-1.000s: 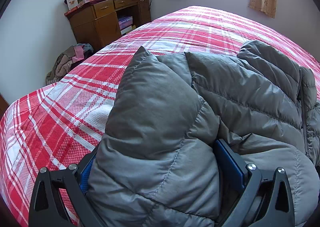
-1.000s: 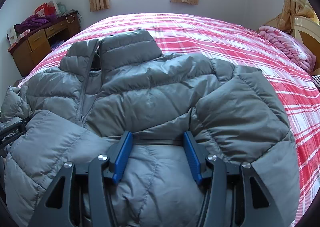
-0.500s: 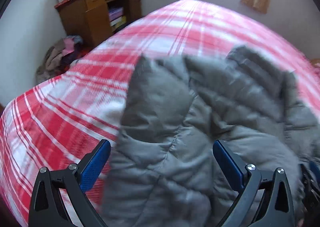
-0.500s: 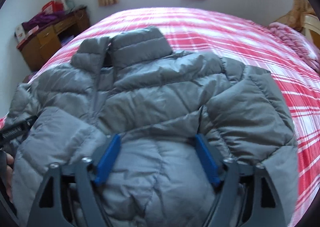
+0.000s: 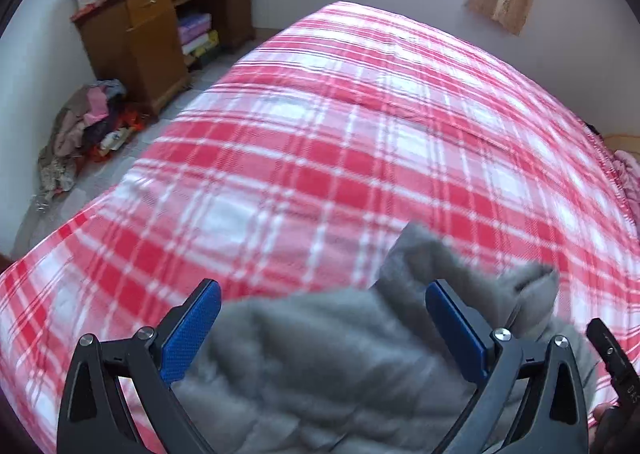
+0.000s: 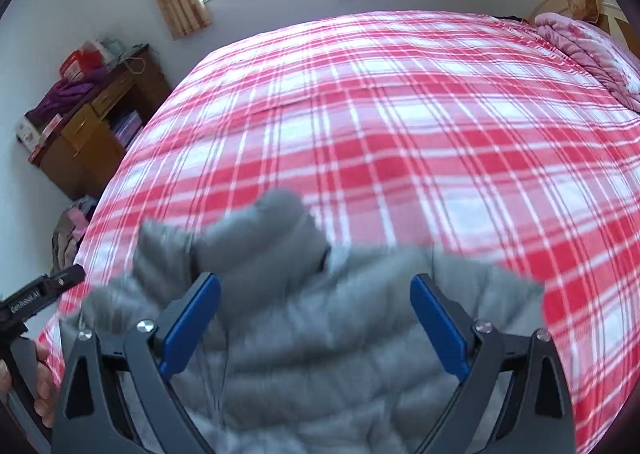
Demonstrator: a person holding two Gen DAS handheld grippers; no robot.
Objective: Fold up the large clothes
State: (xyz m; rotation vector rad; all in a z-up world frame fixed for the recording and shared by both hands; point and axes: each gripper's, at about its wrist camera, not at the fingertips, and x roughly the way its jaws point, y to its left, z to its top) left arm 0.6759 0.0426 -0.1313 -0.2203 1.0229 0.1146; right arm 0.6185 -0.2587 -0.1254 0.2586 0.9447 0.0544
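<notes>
A grey puffer jacket [image 5: 320,366] lies folded and blurred on the red plaid bed [image 5: 320,142], low in both views. My left gripper [image 5: 324,330] hangs above it, jaws wide, blue pads clear of the fabric. In the right wrist view the jacket [image 6: 312,334] sits under my right gripper [image 6: 316,318], whose jaws are opening; the cloth lies below them and the pads do not press it. The collar end [image 6: 276,222] points up the bed. The left gripper's body [image 6: 36,298] shows at the left edge with a hand on it.
A wooden desk [image 5: 140,38] with clothes and boxes on top stands by the wall at the left. A heap of clothes [image 5: 80,138] lies on the floor beside it. A pink quilt [image 6: 580,42] lies at the bed's far right. Plaid bed [image 6: 400,126] stretches ahead toward the window.
Both grippers let go of the jacket, opened wide and drew back and up. The jacket has dropped low in both views and far more of the bed shows.
</notes>
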